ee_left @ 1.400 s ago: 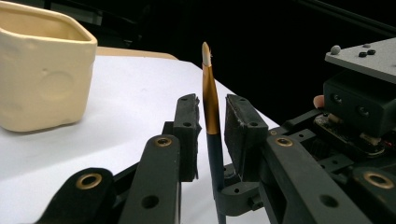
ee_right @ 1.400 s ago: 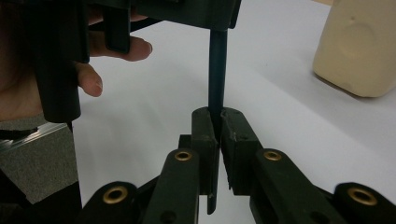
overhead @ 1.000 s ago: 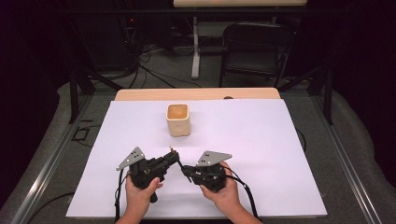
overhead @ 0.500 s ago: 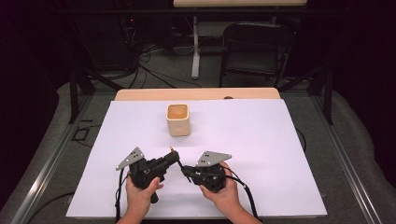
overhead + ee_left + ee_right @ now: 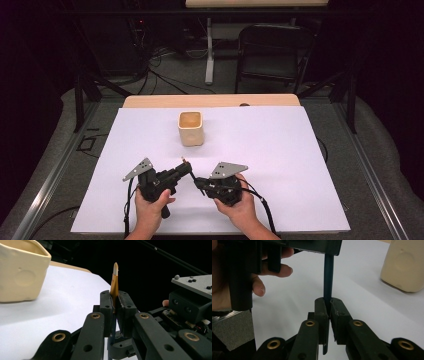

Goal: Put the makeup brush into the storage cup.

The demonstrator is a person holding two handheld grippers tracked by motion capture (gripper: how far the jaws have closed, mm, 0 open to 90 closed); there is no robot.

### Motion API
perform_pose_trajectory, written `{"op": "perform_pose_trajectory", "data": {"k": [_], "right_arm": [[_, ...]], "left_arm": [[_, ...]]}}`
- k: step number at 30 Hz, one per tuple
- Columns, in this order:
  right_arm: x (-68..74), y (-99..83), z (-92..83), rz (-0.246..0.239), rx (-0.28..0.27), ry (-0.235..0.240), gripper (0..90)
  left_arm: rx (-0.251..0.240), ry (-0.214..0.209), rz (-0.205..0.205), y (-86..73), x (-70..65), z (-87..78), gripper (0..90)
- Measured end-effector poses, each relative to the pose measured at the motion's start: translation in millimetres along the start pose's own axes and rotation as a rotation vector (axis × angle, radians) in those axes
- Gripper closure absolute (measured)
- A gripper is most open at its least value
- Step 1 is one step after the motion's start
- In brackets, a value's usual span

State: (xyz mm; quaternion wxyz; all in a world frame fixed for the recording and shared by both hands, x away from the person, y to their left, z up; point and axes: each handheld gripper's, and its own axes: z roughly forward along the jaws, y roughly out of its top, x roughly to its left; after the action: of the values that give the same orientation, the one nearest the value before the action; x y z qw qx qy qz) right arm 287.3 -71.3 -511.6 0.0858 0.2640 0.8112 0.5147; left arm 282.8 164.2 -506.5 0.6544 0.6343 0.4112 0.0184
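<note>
- White sheet point(image 5: 280, 165) over a wooden table point(image 5: 210, 100); dark room behind with a black chair point(image 5: 272, 52).
- Left gripper point(image 5: 186, 167) and right gripper point(image 5: 198, 182) held low and close together, near the person's edge, jaws angled toward each other.
- Both clamped on one thin brush point(image 5: 114, 280): gold ferrule and pale tip past the left jaws, dark handle in the right.
- Cream square cup point(image 5: 191, 128), glazed, well beyond both grippers.

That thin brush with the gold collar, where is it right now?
The brush is pinched by both grippers, left and right, above the near middle of the white sheet, nearer than the cream cup.
</note>
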Motion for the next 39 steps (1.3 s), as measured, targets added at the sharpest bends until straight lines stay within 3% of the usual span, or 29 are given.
{"op": "perform_pose_trajectory", "data": {"k": [10,18,22,23,24,29,39], "right_arm": [[-0.3,-0.1,0.5,0.007,0.001,0.008,82.8],[1.2,-0.1,0.5,-0.008,-0.003,-0.022,61.8],[1.0,0.0,0.4,-0.006,-0.004,-0.032,58.0],[0.6,-0.2,0.2,-0.014,0.000,-0.058,58.0],[0.6,-0.2,0.2,-0.014,0.000,-0.058,52.2],[0.6,-0.2,0.2,-0.014,0.000,-0.058,52.2],[-1.1,-0.6,0.5,-0.018,0.010,-0.110,41.0]], "left_arm": [[-0.003,-0.003,-0.009,-0.6,0.8,0.1,83.6],[-0.009,-0.001,-0.001,-0.3,1.0,-1.2,83.5],[-0.014,0.014,0.015,0.2,1.7,-2.9,83.6],[-0.014,0.014,0.015,0.2,1.7,-2.9,83.6],[-0.014,0.014,0.015,0.2,1.7,-2.9,83.6],[-0.015,0.021,0.020,0.5,1.9,-3.6,83.6],[-0.019,0.048,0.046,0.9,2.2,-5.1,83.5]]}}
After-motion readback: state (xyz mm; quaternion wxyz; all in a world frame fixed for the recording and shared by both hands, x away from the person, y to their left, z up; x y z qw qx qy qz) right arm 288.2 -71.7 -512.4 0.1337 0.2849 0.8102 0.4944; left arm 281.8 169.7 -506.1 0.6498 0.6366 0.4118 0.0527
